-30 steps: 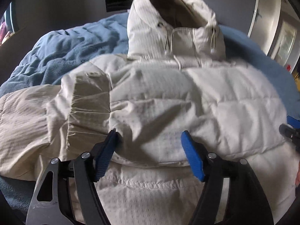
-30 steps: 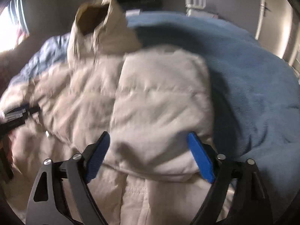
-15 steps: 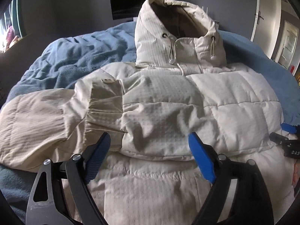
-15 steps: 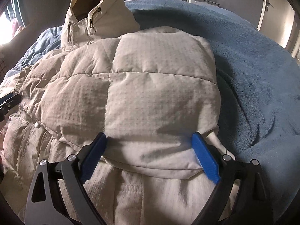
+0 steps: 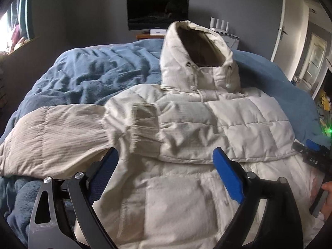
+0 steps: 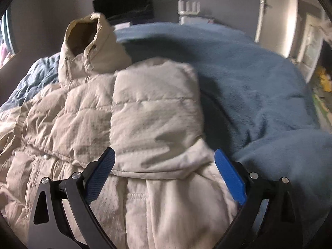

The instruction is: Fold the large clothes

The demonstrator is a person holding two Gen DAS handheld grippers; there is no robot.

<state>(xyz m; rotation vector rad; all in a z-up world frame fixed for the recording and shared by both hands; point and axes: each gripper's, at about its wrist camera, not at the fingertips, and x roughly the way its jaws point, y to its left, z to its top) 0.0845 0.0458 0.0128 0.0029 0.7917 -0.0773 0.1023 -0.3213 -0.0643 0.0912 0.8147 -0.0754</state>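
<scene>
The puffy jacket (image 5: 186,137) fills the near middle of the bed (image 6: 259,87), its upright hood (image 5: 197,62) blocking the far centre. Bare blue blanket lies open to the right, and rumpled to the left beyond the outstretched sleeve (image 5: 54,137).

Dim room; daylight enters from window (image 5: 12,20) at left edge, overexposed. Soft shadows. Right wrist view motion-blurred. Fisheye bending, dark vignette at corners.

Grey wall (image 5: 93,16) behind blue-blanketed bed (image 5: 87,76) (dark screen (image 5: 157,13) mounted); seemingly a white door (image 5: 290,29) right.
</scene>
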